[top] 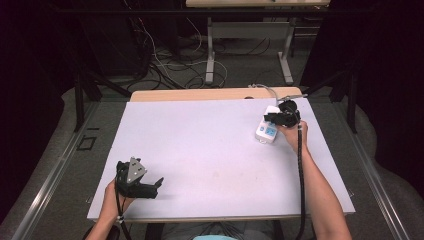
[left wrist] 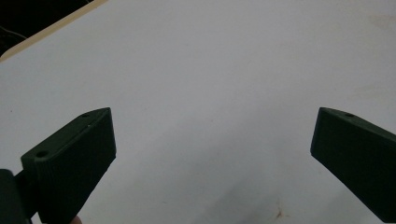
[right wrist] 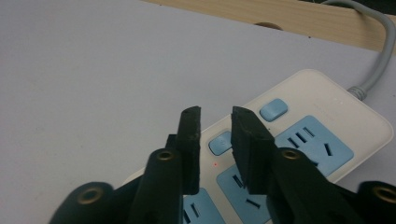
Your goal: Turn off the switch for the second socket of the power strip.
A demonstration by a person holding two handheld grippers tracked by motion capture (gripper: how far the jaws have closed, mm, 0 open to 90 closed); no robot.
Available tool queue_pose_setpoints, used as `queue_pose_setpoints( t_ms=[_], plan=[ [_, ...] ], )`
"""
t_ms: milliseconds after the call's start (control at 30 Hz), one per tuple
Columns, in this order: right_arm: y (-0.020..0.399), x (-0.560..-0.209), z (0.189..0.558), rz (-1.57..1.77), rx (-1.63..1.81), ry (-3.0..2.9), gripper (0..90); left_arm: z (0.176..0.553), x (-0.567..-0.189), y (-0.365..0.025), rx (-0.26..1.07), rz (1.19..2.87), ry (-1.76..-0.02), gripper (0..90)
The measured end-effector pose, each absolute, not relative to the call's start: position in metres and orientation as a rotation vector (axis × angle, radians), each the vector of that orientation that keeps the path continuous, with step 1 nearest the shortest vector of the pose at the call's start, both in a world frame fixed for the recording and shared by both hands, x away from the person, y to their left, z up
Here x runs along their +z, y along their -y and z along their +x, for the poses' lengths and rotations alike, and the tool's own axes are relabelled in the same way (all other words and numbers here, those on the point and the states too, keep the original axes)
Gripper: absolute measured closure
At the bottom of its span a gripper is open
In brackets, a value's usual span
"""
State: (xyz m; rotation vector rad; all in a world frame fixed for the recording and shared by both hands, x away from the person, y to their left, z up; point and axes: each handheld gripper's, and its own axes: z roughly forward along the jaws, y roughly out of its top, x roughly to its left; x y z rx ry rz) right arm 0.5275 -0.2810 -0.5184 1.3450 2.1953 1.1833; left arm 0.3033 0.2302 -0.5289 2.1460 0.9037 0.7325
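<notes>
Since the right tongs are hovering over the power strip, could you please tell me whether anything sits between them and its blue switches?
Nothing visible does. The right tongs, nearly closed with nothing between them, hang directly above the power strip, close to a blue switch.

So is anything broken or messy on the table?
Nothing stands out. The power strip lies flat near the table's far right corner, whole, its grey cable running off the back edge. The right gripper hovers just above its blue switches with nothing between the narrowed jaws. Nothing is spilled.
</notes>
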Motion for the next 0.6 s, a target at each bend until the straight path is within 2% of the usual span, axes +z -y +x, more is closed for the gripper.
queue_pose_setpoints(
  t_ms=[33,67,133,600],
  plan=[
    [0.280,-0.518,0.526,1.341,1.185,-2.179,82.6,0.303,-0.529,-0.230,0.732,2.145,-0.904,0.0],
    [0.280,-0.518,0.526,1.341,1.185,-2.179,82.6,0.303,-0.529,-0.230,0.734,2.147,-0.902,0.0],
    [0.280,-0.517,0.525,1.336,1.194,-2.162,90.0,0.303,-0.529,-0.230,0.732,2.148,-0.903,0.0],
    [0.269,-0.525,0.527,1.307,1.071,-2.151,90.0,0.303,-0.529,-0.230,0.736,2.147,-0.902,0.0]
  ],
)
